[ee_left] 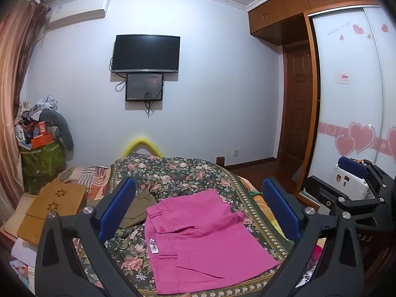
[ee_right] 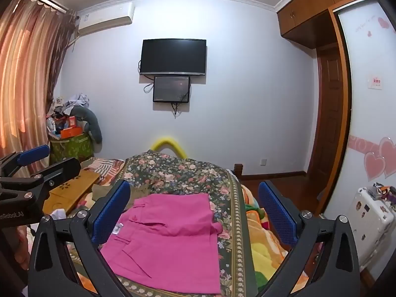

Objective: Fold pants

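The left gripper (ee_left: pixel 199 212) hangs above the bed with its blue pads spread wide apart and nothing between them. The right gripper (ee_right: pixel 194 212) is the same: pads well apart, holding nothing, raised clear of the cloth. Each shows in the other's view off to the side, so the two sit side by side at about one height.

Below and between the fingers lie the pink pants (ee_left: pixel 198 237), flat on the floral bedspread (ee_left: pixel 173 173). They look already doubled into a compact block, with the waistband, a button and a white label (ee_left: pixel 152 245) turned towards the left side and one small flap of cloth sticking out on the right edge. How many layers are stacked I cannot tell for sure from these views, since the near end is cut off by the frame.

Just beyond the pants an olive-brown garment (ee_left: pixel 138 208) lies folded, touching or nearly touching their far-left corner. Further left are a tan wooden board (ee_left: pixel 57 205) and a striped blanket (ee_left: pixel 81 173).

My reading is that the fold is close to finished and the grippers stand off between steps. The next move would call for lowering onto one edge, pinching all layers together, then either a last fold or tucking that stray flap flat
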Motion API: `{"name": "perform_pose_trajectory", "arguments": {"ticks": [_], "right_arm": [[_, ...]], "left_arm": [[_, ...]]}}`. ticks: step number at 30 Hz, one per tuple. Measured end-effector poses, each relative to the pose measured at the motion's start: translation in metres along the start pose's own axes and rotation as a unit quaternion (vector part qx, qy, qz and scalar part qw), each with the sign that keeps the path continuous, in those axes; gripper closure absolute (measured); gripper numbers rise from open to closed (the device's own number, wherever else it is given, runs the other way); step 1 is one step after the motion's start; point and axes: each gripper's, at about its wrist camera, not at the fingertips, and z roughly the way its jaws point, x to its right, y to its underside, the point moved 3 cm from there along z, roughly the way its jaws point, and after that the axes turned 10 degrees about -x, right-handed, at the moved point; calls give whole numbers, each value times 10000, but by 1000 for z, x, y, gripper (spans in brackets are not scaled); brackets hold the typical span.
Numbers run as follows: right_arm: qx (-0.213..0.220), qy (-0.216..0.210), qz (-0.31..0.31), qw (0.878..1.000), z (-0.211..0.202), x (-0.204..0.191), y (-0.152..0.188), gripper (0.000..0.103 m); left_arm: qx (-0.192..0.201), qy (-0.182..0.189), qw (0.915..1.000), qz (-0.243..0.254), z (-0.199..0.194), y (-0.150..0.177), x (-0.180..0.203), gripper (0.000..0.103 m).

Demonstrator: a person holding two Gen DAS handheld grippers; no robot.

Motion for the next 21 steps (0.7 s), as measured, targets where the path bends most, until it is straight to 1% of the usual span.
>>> {"name": "perform_pose_trajectory", "arguments": {"ticks": [3,6,9,11,21], "right_arm": [[10,-23,2,10000,0,-1,0,0],[-13,-50,-4,10000,-1,-4,1,0],[-29,-54,57,10000,-3,-1,-3,0],[-39,-61,76,9999,-2,-1,-1,0],[-84,-118,143,9998,-1,3,-3,0]], "left_arm": [[-92,78,9999,1,4,0,1,0],[28,110,9998,-155,2,-1,-5,0],[33,92,9997,-208,-2,-4,-9,0],[29,51,9999,-154,-1,4,-4,0],[-8,33,9999,-133,1,7,-3,0]]}}
